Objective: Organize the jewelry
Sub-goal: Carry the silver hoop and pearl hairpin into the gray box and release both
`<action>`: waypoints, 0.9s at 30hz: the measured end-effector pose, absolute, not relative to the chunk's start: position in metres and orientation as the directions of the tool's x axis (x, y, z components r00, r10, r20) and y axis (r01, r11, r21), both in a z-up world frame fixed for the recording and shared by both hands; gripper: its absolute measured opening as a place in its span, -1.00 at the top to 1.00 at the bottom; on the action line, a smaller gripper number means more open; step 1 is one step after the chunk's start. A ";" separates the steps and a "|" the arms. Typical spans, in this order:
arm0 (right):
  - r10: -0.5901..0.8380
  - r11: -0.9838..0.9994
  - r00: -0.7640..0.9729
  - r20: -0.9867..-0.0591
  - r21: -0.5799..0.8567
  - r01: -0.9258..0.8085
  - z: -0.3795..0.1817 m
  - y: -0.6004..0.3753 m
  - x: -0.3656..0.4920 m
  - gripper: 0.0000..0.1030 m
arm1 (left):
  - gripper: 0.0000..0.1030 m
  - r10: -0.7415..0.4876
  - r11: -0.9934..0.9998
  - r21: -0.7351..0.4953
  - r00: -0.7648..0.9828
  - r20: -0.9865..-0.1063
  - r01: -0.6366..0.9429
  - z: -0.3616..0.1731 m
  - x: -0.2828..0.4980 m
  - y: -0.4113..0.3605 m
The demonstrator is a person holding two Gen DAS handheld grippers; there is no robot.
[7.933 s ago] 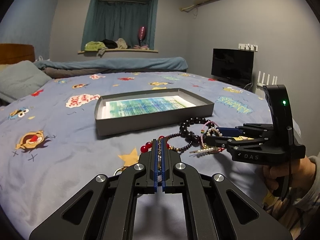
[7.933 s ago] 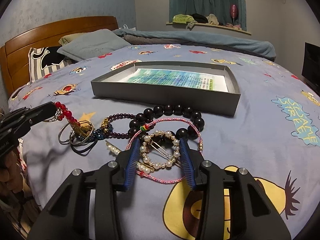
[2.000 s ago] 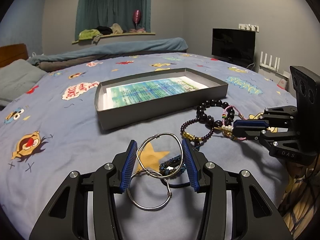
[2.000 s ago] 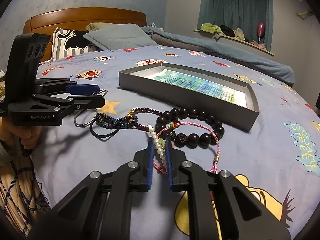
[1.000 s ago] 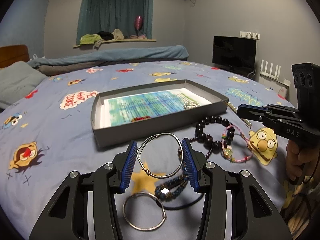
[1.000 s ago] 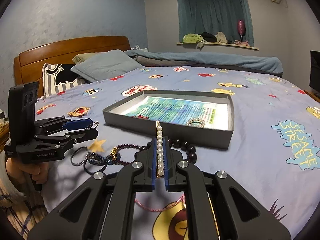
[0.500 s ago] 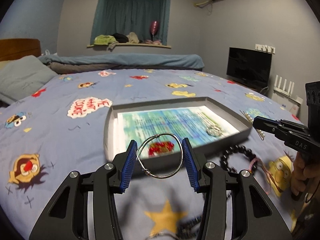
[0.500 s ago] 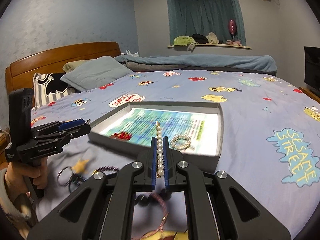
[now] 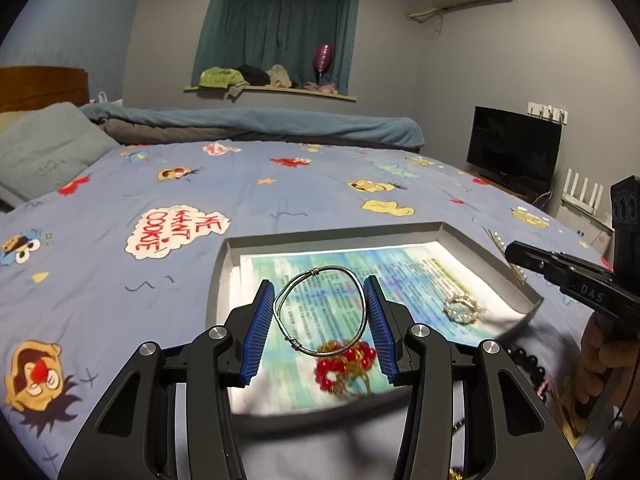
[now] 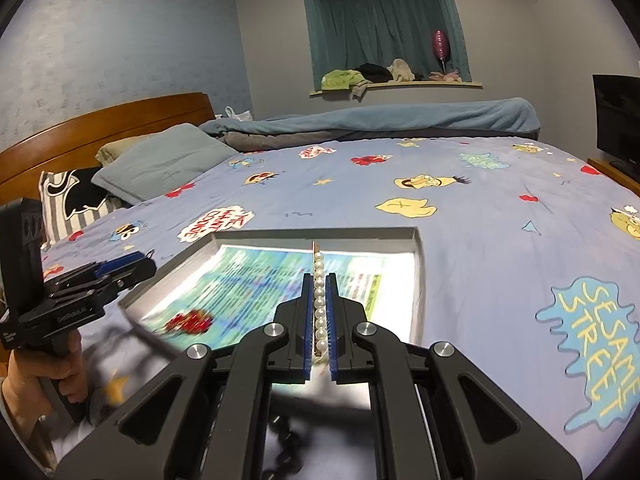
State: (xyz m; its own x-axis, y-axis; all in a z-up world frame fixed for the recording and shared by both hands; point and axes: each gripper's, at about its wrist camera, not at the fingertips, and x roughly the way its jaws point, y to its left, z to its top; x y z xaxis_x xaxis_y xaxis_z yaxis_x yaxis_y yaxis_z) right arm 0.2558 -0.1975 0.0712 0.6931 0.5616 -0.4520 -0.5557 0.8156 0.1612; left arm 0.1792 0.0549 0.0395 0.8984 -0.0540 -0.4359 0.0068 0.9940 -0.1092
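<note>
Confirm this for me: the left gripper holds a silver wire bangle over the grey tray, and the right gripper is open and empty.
Not quite. The right gripper is not open and empty: the right wrist view shows it shut on a pearl hair clip. The left gripper does hold the silver wire bangle over the grey tray.

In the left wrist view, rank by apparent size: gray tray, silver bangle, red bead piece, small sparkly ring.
1. Gray tray
2. Silver bangle, though it is held nearer the camera, which inflates it
3. Red bead piece
4. Small sparkly ring
</note>
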 end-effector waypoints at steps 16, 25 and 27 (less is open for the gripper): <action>0.511 0.832 0.652 -0.559 0.130 -0.540 0.049 -0.182 0.277 0.89 | 0.08 -0.061 0.995 -0.098 0.818 -0.572 0.006 0.013 0.216 0.054; 0.501 0.835 0.648 -0.574 0.121 -0.537 0.045 -0.179 0.280 0.89 | 0.07 -0.062 0.996 -0.091 0.807 -0.588 0.011 0.009 0.217 0.053; 0.501 0.836 0.648 -0.573 0.125 -0.535 0.045 -0.179 0.280 0.89 | 0.07 -0.063 0.996 -0.092 0.808 -0.586 0.011 0.010 0.216 0.053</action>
State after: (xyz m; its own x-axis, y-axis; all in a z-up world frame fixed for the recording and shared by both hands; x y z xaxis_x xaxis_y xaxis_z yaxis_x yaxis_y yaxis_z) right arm 0.2805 -0.1791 0.0448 0.6484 0.5008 -0.5734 -0.5352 0.8355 0.1245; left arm 0.2163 0.0533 0.0099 0.8079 -0.0631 -0.5859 0.0113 0.9957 -0.0917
